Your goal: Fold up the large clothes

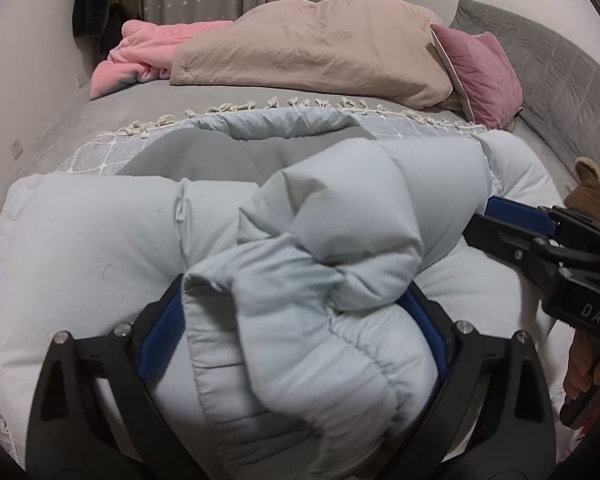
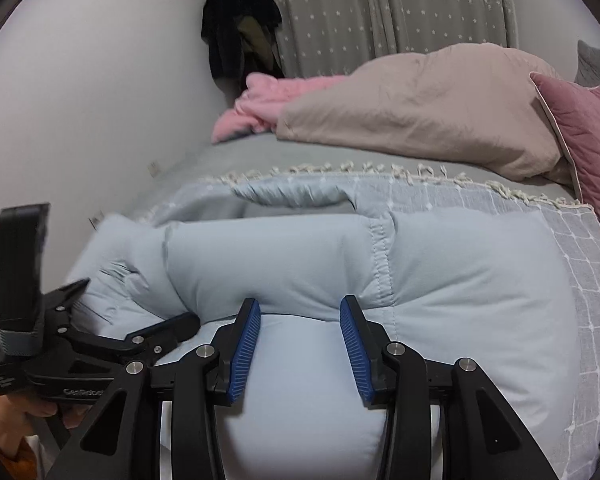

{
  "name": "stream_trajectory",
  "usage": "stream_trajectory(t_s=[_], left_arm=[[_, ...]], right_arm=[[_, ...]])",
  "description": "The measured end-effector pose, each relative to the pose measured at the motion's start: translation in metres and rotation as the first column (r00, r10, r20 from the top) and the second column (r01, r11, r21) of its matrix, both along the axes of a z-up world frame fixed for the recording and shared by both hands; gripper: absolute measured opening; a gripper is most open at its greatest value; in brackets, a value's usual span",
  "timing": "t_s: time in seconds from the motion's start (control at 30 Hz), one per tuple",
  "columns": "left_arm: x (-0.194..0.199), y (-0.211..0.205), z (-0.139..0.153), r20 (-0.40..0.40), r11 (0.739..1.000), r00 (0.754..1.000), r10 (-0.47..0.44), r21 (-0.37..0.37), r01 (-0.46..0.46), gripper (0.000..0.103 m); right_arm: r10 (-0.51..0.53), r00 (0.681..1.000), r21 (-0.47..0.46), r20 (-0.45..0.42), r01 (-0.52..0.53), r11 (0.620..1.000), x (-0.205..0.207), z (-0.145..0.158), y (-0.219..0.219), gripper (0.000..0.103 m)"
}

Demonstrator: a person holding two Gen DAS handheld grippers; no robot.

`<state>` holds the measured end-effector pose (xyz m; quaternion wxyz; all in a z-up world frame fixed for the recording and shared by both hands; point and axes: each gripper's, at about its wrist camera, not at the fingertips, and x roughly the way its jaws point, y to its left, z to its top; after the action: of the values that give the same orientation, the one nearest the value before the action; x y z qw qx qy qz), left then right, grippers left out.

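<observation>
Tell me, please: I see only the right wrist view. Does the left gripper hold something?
Observer: Yes. The left gripper is shut on a bunched sleeve, with a pad on each side of it.
Operator: Where is this sleeve over the jacket?
Observer: It crosses the middle of the jacket, and its gathered cuff end is nearest the left camera.
Operator: Is anything beyond my right gripper that I cannot see?
Observer: Yes. A brown furry thing shows just past the right gripper, at the edge of the left view. I cannot tell what it is.
</observation>
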<state>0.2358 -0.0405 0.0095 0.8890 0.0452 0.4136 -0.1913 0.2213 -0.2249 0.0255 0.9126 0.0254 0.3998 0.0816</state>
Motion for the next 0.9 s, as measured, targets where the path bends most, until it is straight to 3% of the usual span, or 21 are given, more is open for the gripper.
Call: stream_trajectory(t_s=[0.27,0.4,0.5,0.57,0.63,0.77,0.9], left_arm=[[0.002,-0.004,-0.023,0.007,0.998,1.0,0.031,0.045,-0.031,0.099],[-0.011,-0.005,-0.017,0.049,0.997,0.997,0.052,0.061,-0.055,0.099],[-0.028,-0.006,-0.002,0.072,0.994,0.996,0.05,0.095,-0.057,0.099],[-0.042,-0.01,0.009,0.097,0.988,0.994,0.04,0.148,-0.054,0.099],[-0.057,-0.014,0.022,0.123,0.98,0.992,0.014,0.195,-0.038,0.099],[-0.095,-0.015,0.047,0.174,0.968,0.984,-0.024,0.251,-0.021,0.099],[-0.13,-0.006,0.061,0.167,0.965,0.986,-0.025,0.263,-0.02,0.1]], right_arm=[[-0.052,0.997,0.004,-0.05,0.053,0.999,0.01,-0.042,0.001,0.043],[-0.055,0.997,-0.016,-0.058,0.054,0.998,0.008,-0.044,0.004,0.043],[-0.012,0.998,-0.036,-0.061,0.01,0.999,-0.003,-0.03,0.005,0.049],[-0.003,0.998,-0.039,-0.056,0.0,0.999,-0.014,-0.017,0.005,0.063],[-0.001,0.999,-0.036,-0.053,-0.001,0.999,-0.026,-0.003,0.005,0.069],[0.016,0.999,-0.011,-0.048,-0.017,1.0,-0.056,0.022,0.0,0.074],[-0.004,0.998,-0.029,-0.07,0.002,1.0,-0.093,0.034,-0.009,0.077]])
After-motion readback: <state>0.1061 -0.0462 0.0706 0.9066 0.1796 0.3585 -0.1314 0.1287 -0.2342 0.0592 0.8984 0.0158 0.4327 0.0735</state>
